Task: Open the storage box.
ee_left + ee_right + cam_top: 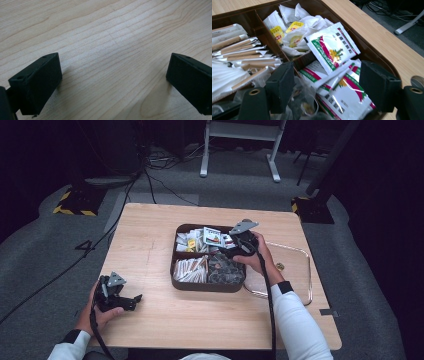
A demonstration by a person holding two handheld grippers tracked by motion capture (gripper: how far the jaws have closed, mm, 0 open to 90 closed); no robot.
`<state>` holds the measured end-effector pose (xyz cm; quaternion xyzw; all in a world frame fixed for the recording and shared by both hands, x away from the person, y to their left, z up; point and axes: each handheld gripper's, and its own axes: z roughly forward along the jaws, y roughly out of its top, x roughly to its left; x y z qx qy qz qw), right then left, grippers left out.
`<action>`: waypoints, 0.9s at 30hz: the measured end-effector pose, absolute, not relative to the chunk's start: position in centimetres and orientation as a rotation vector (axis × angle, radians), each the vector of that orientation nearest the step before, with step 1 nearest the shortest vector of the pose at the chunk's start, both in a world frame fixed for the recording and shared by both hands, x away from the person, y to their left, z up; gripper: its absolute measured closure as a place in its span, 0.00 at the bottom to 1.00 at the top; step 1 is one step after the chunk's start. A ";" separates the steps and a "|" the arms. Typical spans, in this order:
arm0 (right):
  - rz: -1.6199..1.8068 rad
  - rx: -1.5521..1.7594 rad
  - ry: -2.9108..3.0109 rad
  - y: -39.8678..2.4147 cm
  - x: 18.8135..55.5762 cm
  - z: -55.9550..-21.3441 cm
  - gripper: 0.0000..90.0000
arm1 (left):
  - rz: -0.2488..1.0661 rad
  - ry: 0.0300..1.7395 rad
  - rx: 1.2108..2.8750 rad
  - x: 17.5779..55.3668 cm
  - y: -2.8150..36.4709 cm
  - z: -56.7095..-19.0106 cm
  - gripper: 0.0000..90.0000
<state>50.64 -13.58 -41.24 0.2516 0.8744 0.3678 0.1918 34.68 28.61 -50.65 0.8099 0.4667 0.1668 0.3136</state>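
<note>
A dark brown divided tray (181,285) sits mid-table, filled with sachets. My right gripper (231,251) hovers over its right side, jaws open and empty. In the right gripper view that gripper (328,86) stands just above white packets printed in red and green (331,48), beside white tea bags with yellow tags (295,25) and paper-wrapped sticks (244,53). Clear-wrapped dark items (303,106) lie right under the jaws. My left gripper (136,300) rests at the table's front left, held in a hand, open over bare wood (112,50).
A clear glass tray (302,270) lies right of the brown tray with a small round object (280,266) on it. The wooden table (150,235) ends close to the person. Cables and stand legs sit on the grey floor beyond.
</note>
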 end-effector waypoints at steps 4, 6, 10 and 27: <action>1.026 0.695 2.471 -12.4 51.2 -41.4 0.33 | 0.440 1.231 2.136 34.7 28.6 -50.6 0.01; 1.002 0.686 2.476 -11.9 51.4 -41.6 0.33 | 0.440 1.231 2.136 34.7 28.6 -50.6 0.01; 0.965 0.682 2.489 -11.3 51.9 -42.1 0.33 | 0.435 1.233 2.136 34.7 28.6 -50.6 0.01; 0.794 0.667 2.485 -9.3 53.7 -44.3 0.38 | 0.437 1.235 2.133 34.6 28.6 -50.7 0.01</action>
